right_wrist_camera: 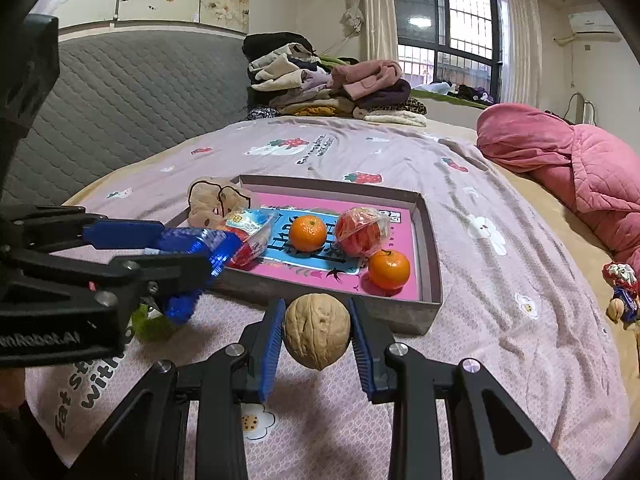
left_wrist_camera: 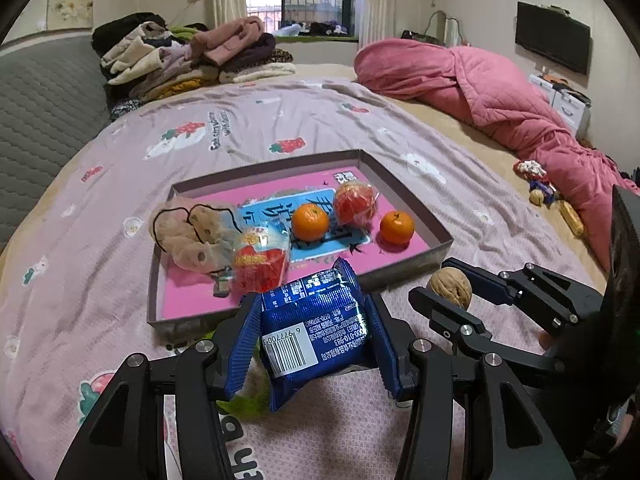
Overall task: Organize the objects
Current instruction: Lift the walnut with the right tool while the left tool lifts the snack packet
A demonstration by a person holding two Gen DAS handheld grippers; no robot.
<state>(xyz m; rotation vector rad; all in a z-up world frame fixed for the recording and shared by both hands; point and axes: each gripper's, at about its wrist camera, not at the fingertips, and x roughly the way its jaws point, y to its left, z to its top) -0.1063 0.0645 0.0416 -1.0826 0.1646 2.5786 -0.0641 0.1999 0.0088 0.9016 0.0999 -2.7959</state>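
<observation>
My left tongs (left_wrist_camera: pixel 316 344) are pinching a light, crinkly blue snack packet (left_wrist_camera: pixel 320 332) by its sides; my right tongs (right_wrist_camera: pixel 318 334) are gripping a hard, round walnut (right_wrist_camera: pixel 318 330) that could slip.

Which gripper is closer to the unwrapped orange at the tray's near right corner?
Right. The right gripper, shut on a walnut, hovers just outside the tray wall below that orange; the left gripper with its blue packet sits further left.

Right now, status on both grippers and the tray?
Left gripper shut on blue foil snack packet. Right gripper shut on tan walnut. Both short of shallow grey cardboard tray; nothing between.
</observation>
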